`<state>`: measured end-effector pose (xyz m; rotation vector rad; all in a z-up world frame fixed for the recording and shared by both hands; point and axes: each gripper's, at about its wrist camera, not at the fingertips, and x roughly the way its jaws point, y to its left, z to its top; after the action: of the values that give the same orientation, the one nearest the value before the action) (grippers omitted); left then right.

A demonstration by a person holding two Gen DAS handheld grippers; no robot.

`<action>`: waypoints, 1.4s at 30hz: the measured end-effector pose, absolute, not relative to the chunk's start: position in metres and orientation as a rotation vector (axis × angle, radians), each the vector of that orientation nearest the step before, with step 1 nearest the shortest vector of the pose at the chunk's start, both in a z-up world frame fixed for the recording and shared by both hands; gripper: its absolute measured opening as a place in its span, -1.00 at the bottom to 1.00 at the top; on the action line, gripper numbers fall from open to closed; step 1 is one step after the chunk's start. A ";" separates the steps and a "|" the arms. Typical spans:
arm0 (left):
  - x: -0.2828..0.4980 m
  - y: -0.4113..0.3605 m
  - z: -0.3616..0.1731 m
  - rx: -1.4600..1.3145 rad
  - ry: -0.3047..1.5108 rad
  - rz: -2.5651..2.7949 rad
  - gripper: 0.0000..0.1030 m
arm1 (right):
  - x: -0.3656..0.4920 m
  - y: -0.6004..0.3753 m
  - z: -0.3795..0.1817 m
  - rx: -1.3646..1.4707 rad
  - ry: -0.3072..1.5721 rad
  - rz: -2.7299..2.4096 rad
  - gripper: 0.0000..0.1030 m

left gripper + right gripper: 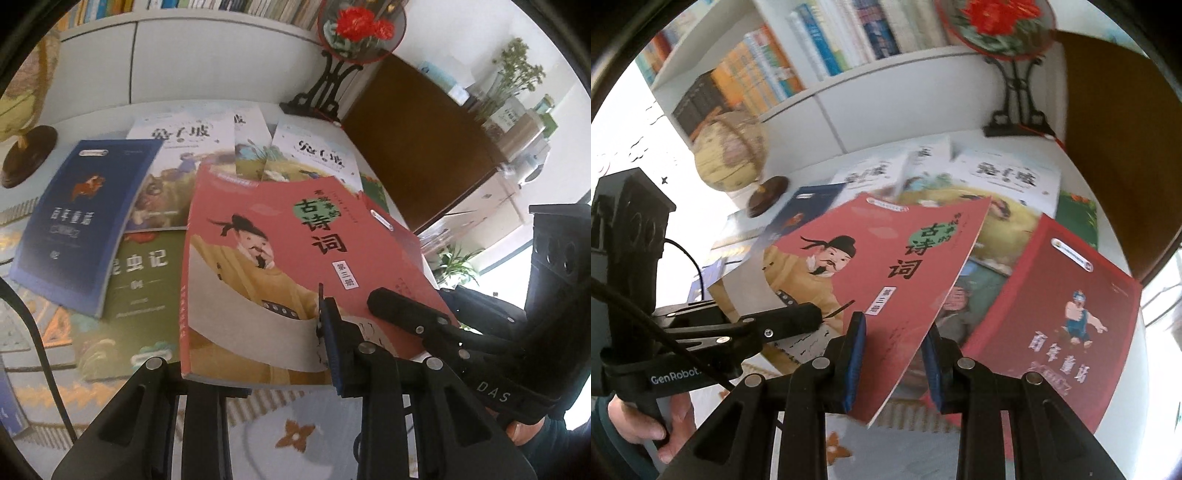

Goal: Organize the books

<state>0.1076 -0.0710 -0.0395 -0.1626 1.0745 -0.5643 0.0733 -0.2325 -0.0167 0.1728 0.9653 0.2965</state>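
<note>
Finding 1, claws. The left gripper (pixel 291 347) is pinching the near short edge of the pink-red softcover book (pixel 280 236). One blue pad lies on the printed cover, and the opposing finger is hidden beneath it. The right gripper (pixel 894 362) is clamped on the same book at its near right-hand corner, one pad on the cover and the other behind the edge. Each claw appears in the other's view, and they sit just beside each other along that edge.

Finding 2, the object. The book is off the surface and tilted. It extends forward from both claws, its long axis pointing away towards the white bookshelf (pixel 886 92). The spine is on the left, nearer the left gripper. The far end is unsupported.

Finding 3, surroundings. Lying flat below the book are a dark blue paperback (pixel 70 221), a green hardback (pixel 144 280), a deep red book (pixel 1060 317) and pale illustrated picture books (pixel 177 140). These books overlap. A beige globe (pixel 733 151) stands further left.

Assessment. Both grips sit at one end, so the free end will likely sag. Any placement depends on steering that far end, and neither hand is closer to it.
</note>
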 end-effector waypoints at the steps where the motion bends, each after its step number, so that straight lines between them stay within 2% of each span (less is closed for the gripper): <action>1: 0.104 -0.065 -0.037 -0.160 1.069 -0.572 -0.48 | 0.069 -0.224 -0.012 0.162 0.959 0.302 -0.43; 11: 0.079 0.010 -0.014 -0.169 1.020 -0.626 -0.48 | 0.039 -0.148 0.012 0.141 0.913 0.269 -0.44; 22: 0.048 0.168 0.021 -0.255 0.891 -0.419 -0.48 | 0.042 0.004 0.042 0.048 0.831 0.458 -0.43; 30: 0.038 0.281 -0.012 -0.369 0.891 -0.213 -0.48 | 0.066 0.122 0.006 0.014 0.902 0.639 -0.42; 42: 0.032 0.321 -0.069 -0.488 0.953 -0.184 -0.48 | 0.087 0.176 -0.055 -0.031 1.034 0.678 -0.41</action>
<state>0.0322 0.3214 -0.0691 -0.4884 0.9530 -0.1835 0.0868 0.1756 -0.0552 -0.0309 1.0336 0.6776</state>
